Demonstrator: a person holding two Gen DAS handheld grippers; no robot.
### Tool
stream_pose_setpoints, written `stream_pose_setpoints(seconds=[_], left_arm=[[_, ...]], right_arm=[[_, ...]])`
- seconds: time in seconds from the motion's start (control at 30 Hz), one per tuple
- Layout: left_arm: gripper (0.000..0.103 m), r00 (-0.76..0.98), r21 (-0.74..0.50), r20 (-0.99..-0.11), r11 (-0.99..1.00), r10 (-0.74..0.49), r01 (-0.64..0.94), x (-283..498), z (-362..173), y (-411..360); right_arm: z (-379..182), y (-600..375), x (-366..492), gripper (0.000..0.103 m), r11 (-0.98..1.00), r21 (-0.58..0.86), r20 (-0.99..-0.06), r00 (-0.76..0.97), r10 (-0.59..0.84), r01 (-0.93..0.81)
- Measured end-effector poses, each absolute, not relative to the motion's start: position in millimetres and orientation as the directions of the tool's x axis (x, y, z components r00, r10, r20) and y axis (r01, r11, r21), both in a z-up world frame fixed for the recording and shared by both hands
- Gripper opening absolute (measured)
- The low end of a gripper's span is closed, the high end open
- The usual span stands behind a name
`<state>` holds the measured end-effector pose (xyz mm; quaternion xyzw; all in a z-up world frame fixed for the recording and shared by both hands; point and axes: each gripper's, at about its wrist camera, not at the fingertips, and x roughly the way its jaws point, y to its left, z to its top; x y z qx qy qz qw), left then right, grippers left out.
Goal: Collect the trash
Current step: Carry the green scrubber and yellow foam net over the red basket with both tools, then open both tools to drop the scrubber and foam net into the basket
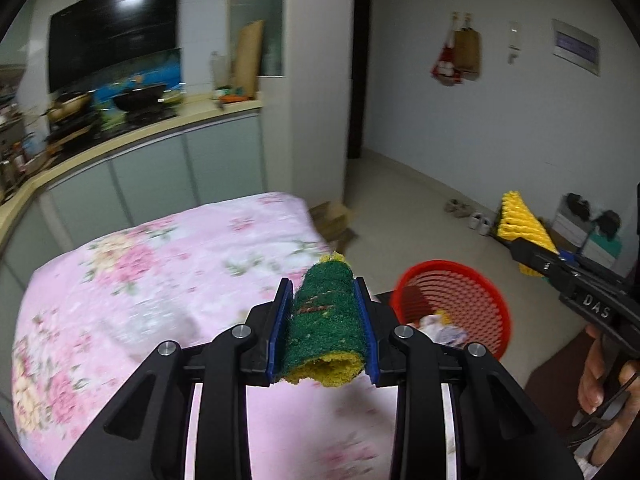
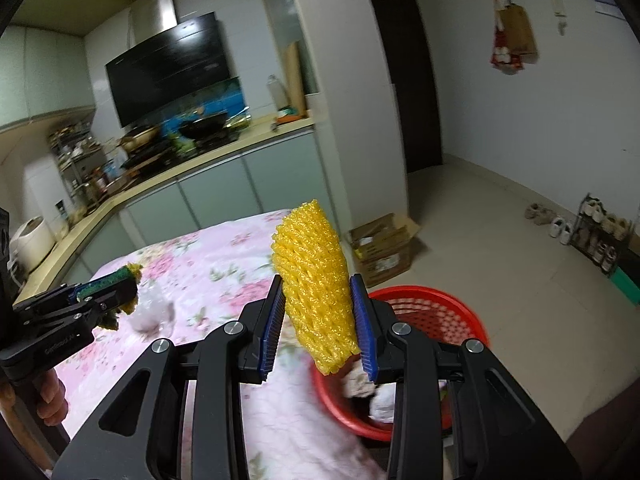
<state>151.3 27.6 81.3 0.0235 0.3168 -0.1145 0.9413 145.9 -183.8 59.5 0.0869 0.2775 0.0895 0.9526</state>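
Note:
My left gripper (image 1: 324, 320) is shut on a green and yellow scouring sponge (image 1: 326, 320), squeezed between its blue pads above the table. The right wrist view shows the same sponge (image 2: 108, 286) in that gripper (image 2: 114, 300) at the far left. My right gripper (image 2: 318, 320) is shut on a yellow foam net sleeve (image 2: 316, 280), which stands up between its pads; that sleeve (image 1: 520, 226) also shows at the right of the left wrist view. A red mesh basket (image 2: 440, 308) stands on the floor beside the table, holding crumpled paper (image 2: 362, 386). The red basket (image 1: 460, 296) lies just right of the sponge.
The table wears a pink flowered cloth (image 1: 160, 280) with a clear crumpled plastic piece (image 2: 154, 314) on it. A cardboard box (image 2: 384, 248) sits on the floor beyond the basket. Kitchen counter (image 2: 200, 164) with pans runs behind. Shoes and a rack (image 2: 596, 232) line the far wall.

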Motion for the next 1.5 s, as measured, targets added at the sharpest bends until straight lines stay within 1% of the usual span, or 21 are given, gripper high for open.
stream_pose_setpoints(seconds=[0.1, 0.33, 0.6, 0.83, 0.97, 1.13, 1.2, 1.27, 1.37, 1.47, 1.5], left_arm=[[0.029, 0.746, -0.041, -0.619, 0.958, -0.247, 0.283, 162.9, 77.5, 0.9], [0.029, 0.695, -0.03, -0.659, 0.933, -0.288, 0.358, 182.6, 58.7, -49.0], [0.03, 0.647, -0.024, -0.704, 0.92, -0.294, 0.391, 203.2, 35.5, -82.2], [0.03, 0.586, -0.02, -0.76, 0.912, -0.28, 0.41, 227.2, 4.4, -108.1], [0.03, 0.549, -0.024, -0.789, 0.907, -0.275, 0.42, 238.4, -13.9, -117.6], [0.031, 0.507, -0.031, -0.817, 0.898, -0.276, 0.439, 250.4, -31.8, -130.1], [0.036, 0.498, -0.03, -0.821, 0.891, -0.28, 0.452, 252.0, -34.8, -133.9], [0.051, 0.494, -0.032, -0.821, 0.888, -0.285, 0.459, 253.6, -36.2, -134.2], [0.063, 0.5, -0.041, -0.817, 0.892, -0.289, 0.45, 255.1, -35.1, -131.1], [0.072, 0.505, -0.046, -0.815, 0.9, -0.284, 0.433, 257.1, -32.9, -124.7], [0.073, 0.507, -0.049, -0.814, 0.903, -0.283, 0.426, 257.9, -32.2, -122.5]], right_arm=[[56.6, -198.9, 146.6, 0.032, 0.972, 0.219, -0.517, 0.835, 0.19, -0.086], [38.2, -225.6, 154.9, 0.032, 0.973, 0.23, -0.558, 0.819, 0.134, -0.002], [17.0, -243.6, 169.4, 0.032, 0.972, 0.228, -0.604, 0.791, 0.098, 0.054], [-4.8, -249.5, 186.1, 0.032, 0.963, 0.258, -0.657, 0.745, 0.111, 0.084], [-18.0, -253.8, 196.2, 0.035, 0.957, 0.274, -0.69, 0.713, 0.123, 0.1], [-26.1, -256.5, 205.9, 0.045, 0.952, 0.282, -0.711, 0.691, 0.127, 0.115], [-27.6, -257.7, 209.0, 0.049, 0.949, 0.293, -0.715, 0.687, 0.134, 0.12], [-28.3, -260.4, 209.4, 0.054, 0.943, 0.307, -0.714, 0.686, 0.14, 0.127], [-30.0, -266.1, 210.0, 0.059, 0.934, 0.329, -0.715, 0.683, 0.15, 0.139], [-29.4, -268.0, 209.2, 0.061, 0.932, 0.335, -0.714, 0.684, 0.153, 0.142], [-28.6, -268.6, 208.0, 0.061, 0.931, 0.338, -0.712, 0.685, 0.154, 0.142]])
